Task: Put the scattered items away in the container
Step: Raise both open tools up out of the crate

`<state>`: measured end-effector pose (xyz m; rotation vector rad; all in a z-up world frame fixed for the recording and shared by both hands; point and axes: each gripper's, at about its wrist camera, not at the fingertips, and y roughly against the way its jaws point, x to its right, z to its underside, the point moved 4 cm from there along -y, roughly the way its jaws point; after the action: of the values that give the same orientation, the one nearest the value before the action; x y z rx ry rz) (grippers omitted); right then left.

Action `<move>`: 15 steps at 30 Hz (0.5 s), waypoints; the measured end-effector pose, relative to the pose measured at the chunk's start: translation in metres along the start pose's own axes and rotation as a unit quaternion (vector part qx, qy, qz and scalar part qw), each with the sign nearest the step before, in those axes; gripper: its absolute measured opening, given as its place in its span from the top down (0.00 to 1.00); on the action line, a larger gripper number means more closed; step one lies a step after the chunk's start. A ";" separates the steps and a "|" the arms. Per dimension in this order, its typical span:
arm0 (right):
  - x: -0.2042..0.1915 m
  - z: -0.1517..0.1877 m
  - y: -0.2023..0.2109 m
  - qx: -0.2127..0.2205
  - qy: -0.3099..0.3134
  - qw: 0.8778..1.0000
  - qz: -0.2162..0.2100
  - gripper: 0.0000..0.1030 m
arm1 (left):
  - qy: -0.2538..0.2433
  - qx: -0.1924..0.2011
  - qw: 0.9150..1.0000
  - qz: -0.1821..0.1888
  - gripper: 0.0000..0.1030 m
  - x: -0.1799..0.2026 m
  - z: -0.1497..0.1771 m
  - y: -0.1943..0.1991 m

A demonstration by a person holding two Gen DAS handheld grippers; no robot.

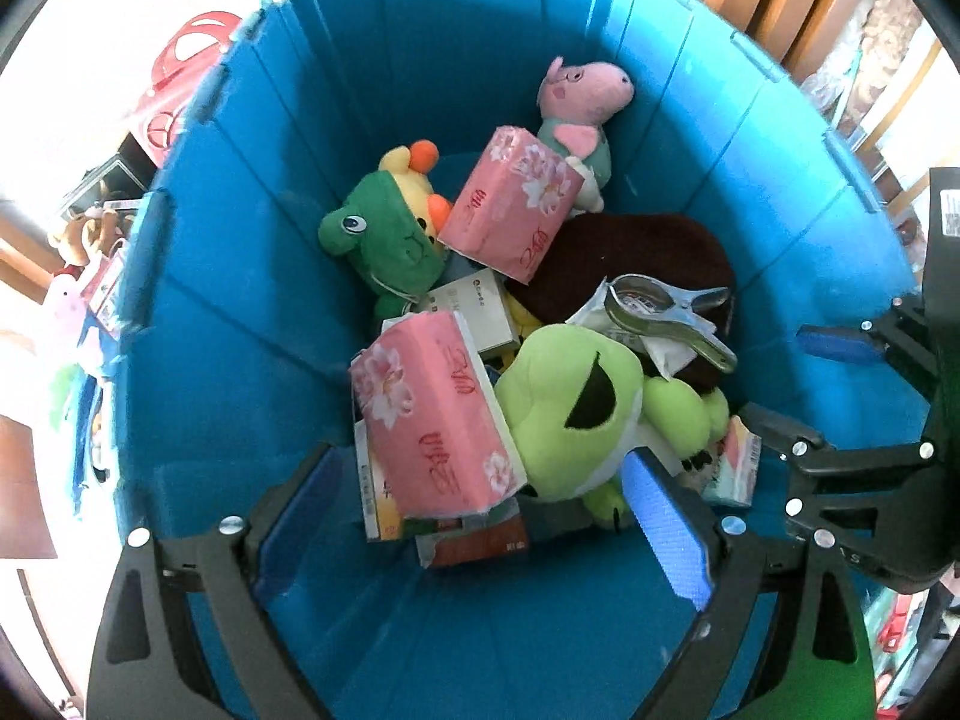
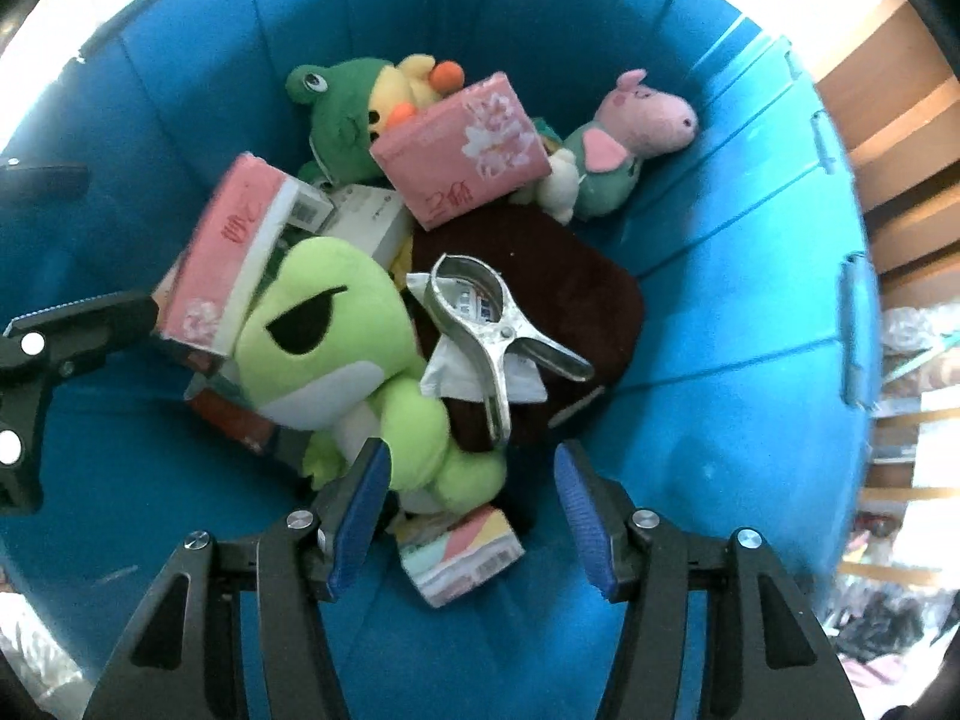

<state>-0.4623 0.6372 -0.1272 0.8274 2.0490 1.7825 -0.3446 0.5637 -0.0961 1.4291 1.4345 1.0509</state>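
Observation:
Both views look down into a deep blue bin. Inside lie a light green frog plush, a dark green frog plush, a pink pig plush, two pink tissue packs, a metal clamp on a dark brown cloth, and small boxes. My left gripper is open and empty above the pile. My right gripper is open and empty; it also shows in the left wrist view.
A small pastel tissue pack lies at the bin's near side. Red plastic items and shelves stand outside the bin. Wooden furniture is to the right.

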 end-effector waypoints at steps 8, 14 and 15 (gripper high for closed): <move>-0.024 0.024 0.045 0.035 -0.046 0.998 0.028 0.29 | -0.055 0.067 0.996 -0.011 0.07 -0.002 0.034 0.048; -0.041 0.047 0.082 0.069 -0.111 0.990 0.051 0.05 | -0.063 0.129 0.990 -0.008 0.07 -0.010 0.059 0.083; -0.046 0.050 0.090 0.078 -0.119 0.988 0.054 0.04 | -0.061 0.138 0.989 -0.007 0.07 -0.012 0.063 0.089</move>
<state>-0.3774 0.6552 -0.0557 1.1569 2.0380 1.5042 -0.2582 0.5517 -0.0305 1.6464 1.5425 0.7629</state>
